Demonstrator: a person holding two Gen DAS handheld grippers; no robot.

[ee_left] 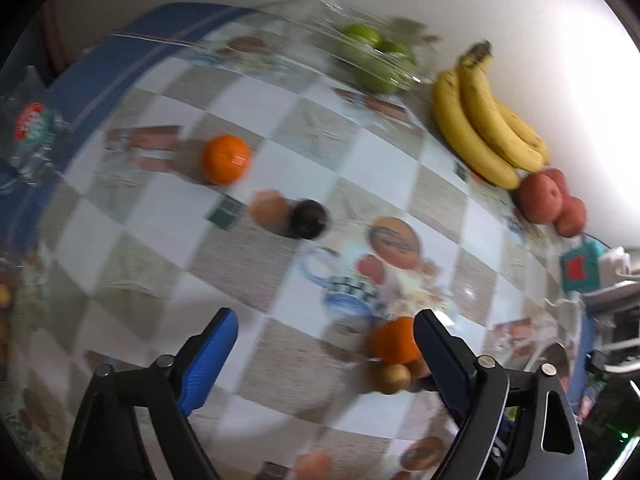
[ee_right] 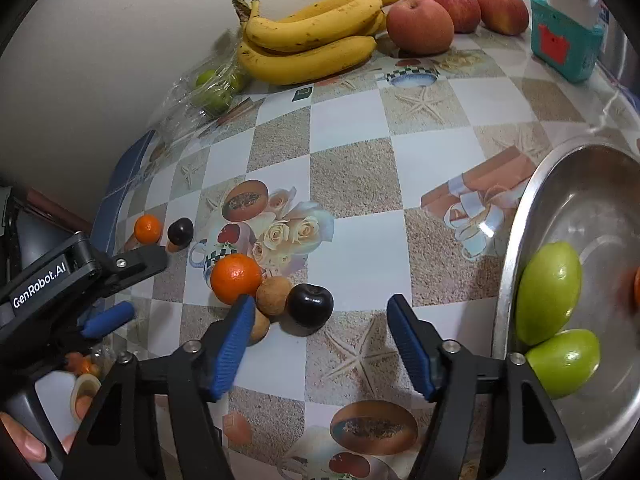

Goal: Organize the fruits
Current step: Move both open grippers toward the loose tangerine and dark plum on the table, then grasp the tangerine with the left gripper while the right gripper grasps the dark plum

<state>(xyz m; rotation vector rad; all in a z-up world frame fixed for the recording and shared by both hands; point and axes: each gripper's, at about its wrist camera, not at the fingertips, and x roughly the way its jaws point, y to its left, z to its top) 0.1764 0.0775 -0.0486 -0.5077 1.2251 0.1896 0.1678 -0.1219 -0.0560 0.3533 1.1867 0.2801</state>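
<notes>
My right gripper (ee_right: 320, 344) is open and empty above the table, just in front of an orange (ee_right: 235, 278), two brown fruits (ee_right: 274, 295) and a dark plum (ee_right: 310, 305). A steel bowl (ee_right: 520, 240) at the right holds two green fruits (ee_right: 548, 292). My left gripper (ee_left: 324, 360) is open and empty; it shows at the left of the right wrist view (ee_right: 120, 296). An orange (ee_left: 394, 340) and a brown fruit (ee_left: 394, 378) lie by its right finger. A second orange (ee_left: 226, 159) and plum (ee_left: 309, 219) lie farther off.
Bananas (ee_right: 312, 36) and three red apples (ee_right: 420, 26) lie along the wall. A clear bag of green fruits (ee_right: 212, 88) is beside them. A teal tissue box (ee_right: 564, 40) stands at the far right. The checked tablecloth (ee_right: 360, 184) covers the table.
</notes>
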